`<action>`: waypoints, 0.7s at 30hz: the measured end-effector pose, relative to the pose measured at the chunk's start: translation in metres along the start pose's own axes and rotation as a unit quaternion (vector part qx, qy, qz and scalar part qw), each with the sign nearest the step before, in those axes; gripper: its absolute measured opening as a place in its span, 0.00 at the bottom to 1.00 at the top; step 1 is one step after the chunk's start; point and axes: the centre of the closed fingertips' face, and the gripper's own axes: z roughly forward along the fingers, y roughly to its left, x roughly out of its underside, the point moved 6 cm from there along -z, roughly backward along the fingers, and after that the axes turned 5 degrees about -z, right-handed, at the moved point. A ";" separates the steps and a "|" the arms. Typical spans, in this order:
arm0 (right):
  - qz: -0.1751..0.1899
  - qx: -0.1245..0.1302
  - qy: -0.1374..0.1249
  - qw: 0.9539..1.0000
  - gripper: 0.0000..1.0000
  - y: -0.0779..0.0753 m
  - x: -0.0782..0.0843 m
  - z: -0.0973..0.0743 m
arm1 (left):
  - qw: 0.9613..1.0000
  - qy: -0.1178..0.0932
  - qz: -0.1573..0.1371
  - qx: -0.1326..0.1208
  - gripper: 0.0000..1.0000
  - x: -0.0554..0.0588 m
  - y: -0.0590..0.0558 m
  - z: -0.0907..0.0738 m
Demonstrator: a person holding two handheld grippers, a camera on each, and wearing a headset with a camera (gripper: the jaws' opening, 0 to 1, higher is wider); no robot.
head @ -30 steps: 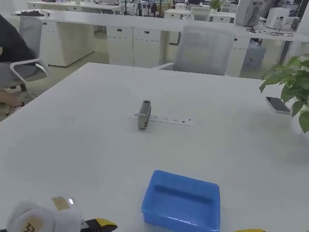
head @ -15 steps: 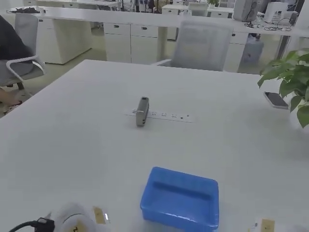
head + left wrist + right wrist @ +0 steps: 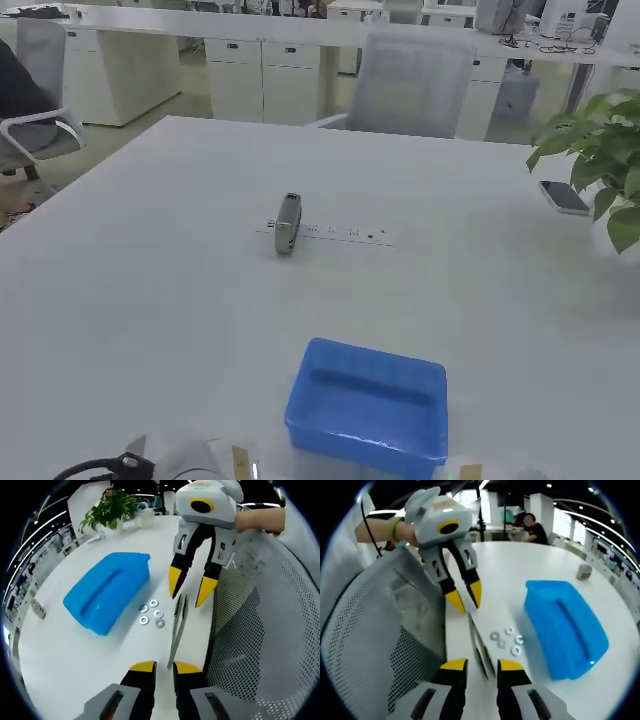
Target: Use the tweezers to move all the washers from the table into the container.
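Several small metal washers (image 3: 151, 614) (image 3: 506, 640) lie in a cluster on the white table, close beside the blue container (image 3: 368, 405) (image 3: 107, 590) (image 3: 565, 625). Metal tweezers (image 3: 177, 627) (image 3: 479, 647) lie flat on the table near its front edge, next to the washers. My left gripper (image 3: 165, 669) (image 3: 466, 599) hovers open over one end of the tweezers. My right gripper (image 3: 482, 666) (image 3: 190, 586) faces it, open, over the other end. Neither holds anything.
A mesh chair back (image 3: 260, 645) (image 3: 380, 630) stands right at the table's front edge behind the grippers. A grey device (image 3: 288, 222) sits on a power strip mid-table. A phone (image 3: 565, 197) and a plant (image 3: 600, 150) are at the right; an office chair (image 3: 420, 85) stands at the far side.
The head view has shifted; the left gripper's body has slid along the bottom edge and mostly out of it. The container and the table's things have not moved.
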 end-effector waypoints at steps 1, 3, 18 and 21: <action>-0.004 -0.001 0.001 1.000 0.19 0.000 -0.001 0.000 | 1.000 0.003 0.007 -0.001 0.08 0.000 0.000 0.001; -0.013 0.000 0.006 1.000 0.19 -0.001 -0.002 0.002 | 0.999 0.012 0.033 -0.003 0.05 -0.001 0.000 0.002; -0.048 -0.003 0.023 0.999 0.14 -0.003 0.001 0.005 | 0.994 0.008 0.107 -0.003 0.00 -0.013 -0.004 -0.009; -0.052 -0.002 0.018 0.998 0.14 -0.003 0.000 0.004 | 0.995 -0.010 0.103 0.000 0.00 -0.018 -0.007 -0.020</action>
